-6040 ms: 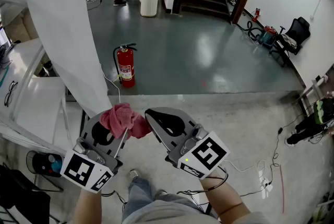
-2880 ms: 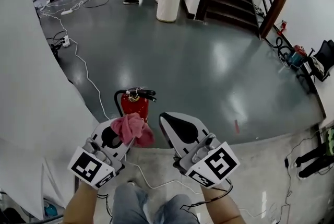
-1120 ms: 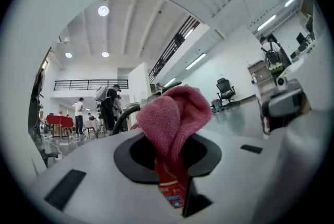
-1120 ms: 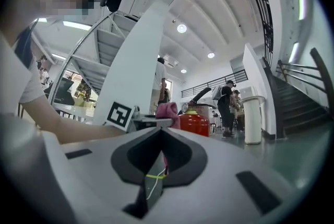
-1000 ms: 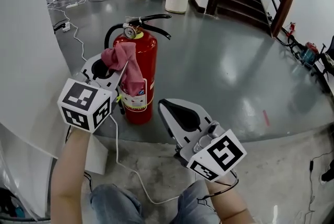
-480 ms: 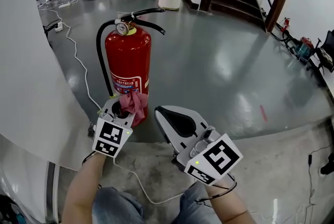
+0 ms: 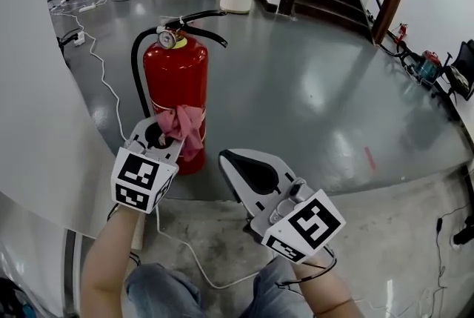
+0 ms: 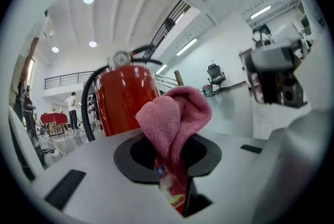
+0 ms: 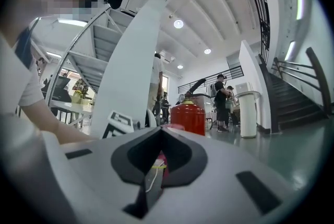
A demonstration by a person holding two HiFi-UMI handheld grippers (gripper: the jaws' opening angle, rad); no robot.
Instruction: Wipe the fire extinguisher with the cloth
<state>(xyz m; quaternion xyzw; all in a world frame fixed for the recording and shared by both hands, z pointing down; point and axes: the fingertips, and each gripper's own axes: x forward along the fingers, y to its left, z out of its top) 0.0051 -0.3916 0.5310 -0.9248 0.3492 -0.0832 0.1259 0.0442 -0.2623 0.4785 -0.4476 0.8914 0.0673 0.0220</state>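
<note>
Cloth, one, pinched in left gripper before one red fire extinguisher.

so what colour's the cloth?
Pink. The cloth shows best in the left gripper view.

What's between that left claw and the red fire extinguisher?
Only the pink cloth, clamped in the left gripper, lies before the fire extinguisher; the head view shows it.

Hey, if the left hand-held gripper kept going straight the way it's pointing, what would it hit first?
The red fire extinguisher. The left hand-held gripper points at its lower body, and the pink cloth clamped in its jaws would probably touch first; how close it already is, I can't tell.
</note>
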